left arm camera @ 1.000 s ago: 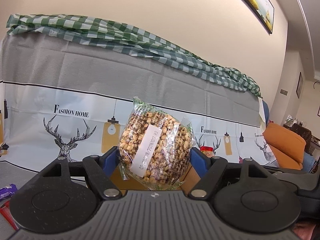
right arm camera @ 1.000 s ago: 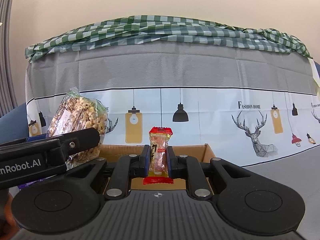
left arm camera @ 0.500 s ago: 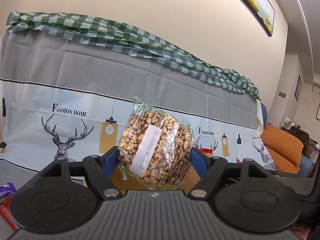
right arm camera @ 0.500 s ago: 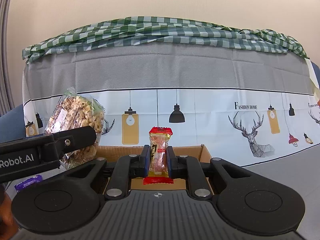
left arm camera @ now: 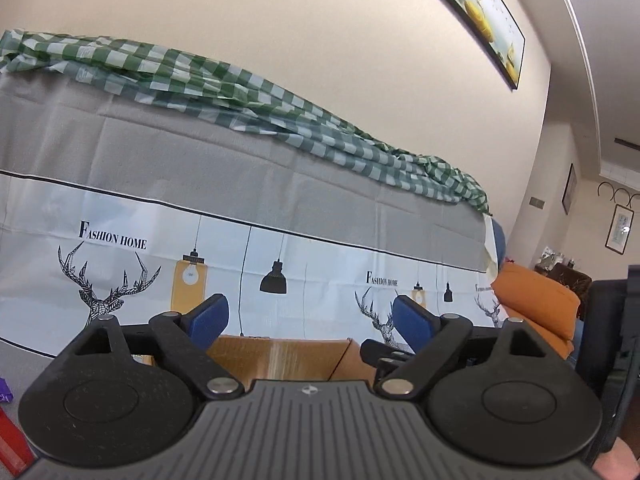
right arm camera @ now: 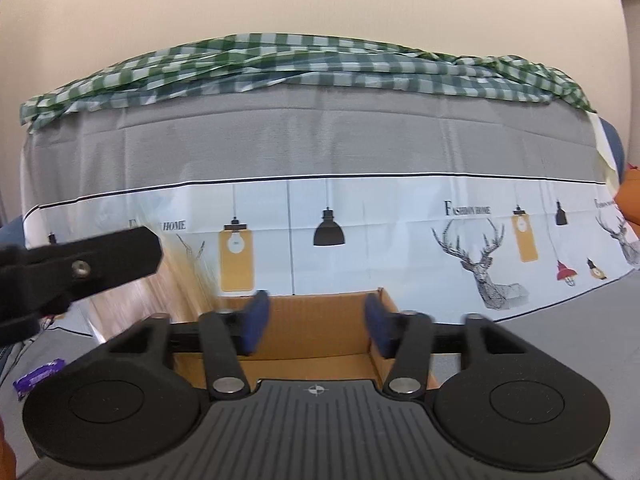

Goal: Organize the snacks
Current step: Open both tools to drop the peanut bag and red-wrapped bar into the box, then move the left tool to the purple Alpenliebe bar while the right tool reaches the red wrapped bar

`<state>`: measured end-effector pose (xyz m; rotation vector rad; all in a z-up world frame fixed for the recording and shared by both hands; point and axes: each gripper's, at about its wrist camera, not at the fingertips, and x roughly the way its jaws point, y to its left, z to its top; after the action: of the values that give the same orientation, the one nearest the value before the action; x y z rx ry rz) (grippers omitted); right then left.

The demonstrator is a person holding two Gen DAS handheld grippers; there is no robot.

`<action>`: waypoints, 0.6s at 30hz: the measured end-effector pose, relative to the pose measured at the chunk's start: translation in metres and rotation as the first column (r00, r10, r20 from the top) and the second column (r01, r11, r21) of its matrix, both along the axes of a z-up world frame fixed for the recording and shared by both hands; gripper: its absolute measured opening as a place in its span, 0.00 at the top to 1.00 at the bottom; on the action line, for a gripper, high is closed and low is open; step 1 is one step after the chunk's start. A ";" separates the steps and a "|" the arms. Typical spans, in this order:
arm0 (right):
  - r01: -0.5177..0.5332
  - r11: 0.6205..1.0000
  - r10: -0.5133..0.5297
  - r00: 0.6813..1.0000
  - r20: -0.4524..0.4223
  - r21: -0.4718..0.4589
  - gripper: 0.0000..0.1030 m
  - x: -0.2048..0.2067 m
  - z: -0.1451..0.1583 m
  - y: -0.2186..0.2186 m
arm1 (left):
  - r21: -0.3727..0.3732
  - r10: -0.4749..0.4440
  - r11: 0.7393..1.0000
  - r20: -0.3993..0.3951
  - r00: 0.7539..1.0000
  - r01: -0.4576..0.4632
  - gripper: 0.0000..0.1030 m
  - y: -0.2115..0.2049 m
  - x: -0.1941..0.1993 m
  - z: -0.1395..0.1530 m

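My left gripper [left arm camera: 310, 322] stands over the open cardboard box [left arm camera: 280, 354], its jaws opening and nothing between the blue pads [left arm camera: 208, 318]. In the right wrist view my right gripper [right arm camera: 316, 328] hangs above the same box [right arm camera: 320, 364], jaws opening and empty. A tan blurred streak, the bag of cereal puffs [right arm camera: 180, 292], shows just below the left gripper's finger [right arm camera: 92, 264] at the box's left side. The red candy is not in view.
A purple wrapper [right arm camera: 38, 376] lies on the grey cloth left of the box. A red packet [left arm camera: 12, 452] sits at the lower left edge. Behind the box rises a cloth-draped backdrop [right arm camera: 320, 152]. An orange cushion [left arm camera: 536, 308] is at the right.
Both grippers have opened. The cereal bag has left the left gripper and blurs downward beside the box. The red candy has gone from between the right pads.
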<state>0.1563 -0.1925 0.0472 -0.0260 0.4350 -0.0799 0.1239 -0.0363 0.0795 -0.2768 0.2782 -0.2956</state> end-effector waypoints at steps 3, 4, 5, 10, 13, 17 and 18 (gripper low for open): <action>0.007 1.000 -0.007 1.000 0.004 -0.005 0.35 0.000 0.000 0.003 | 0.000 0.029 1.000 -0.001 1.000 -0.029 0.11 0.006 0.000 0.001; 0.009 1.000 -0.009 1.000 0.005 -0.003 0.35 0.000 0.000 0.004 | 0.004 0.047 0.999 0.001 0.999 -0.047 0.11 0.008 -0.001 0.001; 0.007 1.000 -0.007 1.000 0.006 -0.003 0.34 0.001 0.000 0.005 | 0.008 0.069 0.998 0.004 0.998 -0.069 0.11 0.011 -0.002 0.002; -0.009 1.000 0.009 1.000 0.009 0.002 0.34 0.001 0.000 0.016 | 0.063 0.116 0.991 0.037 0.993 -0.118 0.31 0.025 -0.008 0.004; -0.029 1.000 0.029 1.000 0.013 0.004 0.34 0.001 0.000 0.028 | 0.093 0.118 0.988 0.035 0.992 -0.121 0.48 0.035 -0.012 0.003; -0.060 0.998 0.060 0.998 0.016 0.008 0.34 0.001 0.001 0.045 | 0.091 0.124 0.988 0.023 0.992 -0.126 0.50 0.055 -0.018 0.004; -0.067 0.998 0.067 0.998 0.016 0.011 0.34 0.002 0.001 0.050 | 0.086 0.126 0.988 0.023 0.992 -0.127 0.50 0.061 -0.019 0.004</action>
<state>0.1581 -0.1424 0.0480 -0.0291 0.4184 -0.0119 0.1047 0.0245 0.0837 -0.2044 0.2547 -0.1596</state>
